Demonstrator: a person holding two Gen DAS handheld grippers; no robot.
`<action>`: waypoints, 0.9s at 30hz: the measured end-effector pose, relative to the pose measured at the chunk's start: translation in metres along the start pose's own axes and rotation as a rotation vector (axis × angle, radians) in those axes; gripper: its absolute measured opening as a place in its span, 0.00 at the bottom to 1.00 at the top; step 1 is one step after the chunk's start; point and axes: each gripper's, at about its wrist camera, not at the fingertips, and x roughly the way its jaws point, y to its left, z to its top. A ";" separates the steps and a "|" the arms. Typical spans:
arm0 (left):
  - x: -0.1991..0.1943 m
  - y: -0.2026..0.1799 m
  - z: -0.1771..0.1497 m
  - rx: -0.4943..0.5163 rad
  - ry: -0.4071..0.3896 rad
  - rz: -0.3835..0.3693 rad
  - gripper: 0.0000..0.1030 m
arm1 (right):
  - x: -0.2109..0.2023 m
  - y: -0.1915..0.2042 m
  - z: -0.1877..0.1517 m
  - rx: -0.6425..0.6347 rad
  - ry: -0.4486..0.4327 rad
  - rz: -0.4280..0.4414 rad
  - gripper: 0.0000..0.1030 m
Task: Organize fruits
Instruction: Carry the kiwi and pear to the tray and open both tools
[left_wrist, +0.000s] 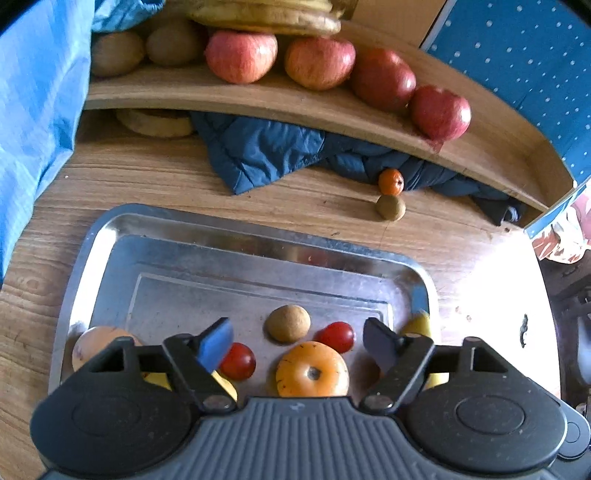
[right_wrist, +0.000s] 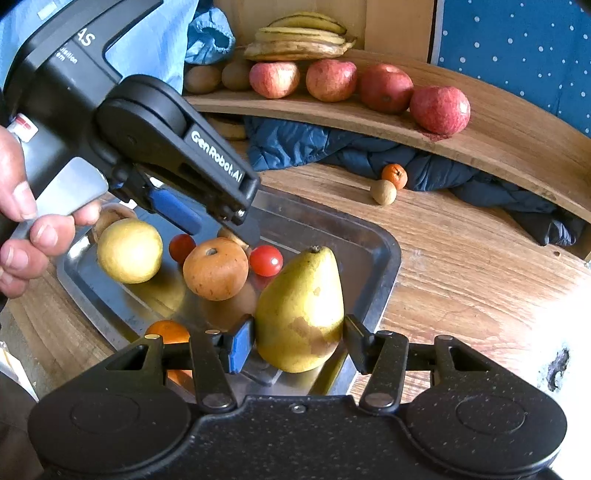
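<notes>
My right gripper (right_wrist: 299, 347) grasping pear (right_wrist: 301, 310), long axis upright, lower centre of frame over tray (right_wrist: 384, 251). Left gripper (left_wrist: 299, 343) released, empty, above persimmon (left_wrist: 312, 369).

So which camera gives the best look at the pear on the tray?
The right wrist view: the pear stands upright and whole on the metal tray, between the fingers of the right gripper. In the left wrist view only a yellow sliver shows, mostly hidden behind the open left gripper.
</notes>
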 end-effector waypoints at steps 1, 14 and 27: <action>-0.003 0.000 -0.001 -0.002 -0.007 -0.001 0.82 | -0.002 0.000 -0.001 -0.003 -0.004 0.001 0.61; -0.041 0.000 -0.027 -0.028 -0.032 0.052 0.98 | -0.030 0.000 -0.010 0.006 -0.042 0.009 0.97; -0.072 0.021 -0.075 0.017 0.058 0.124 0.99 | -0.048 0.001 -0.016 -0.002 -0.032 0.033 0.99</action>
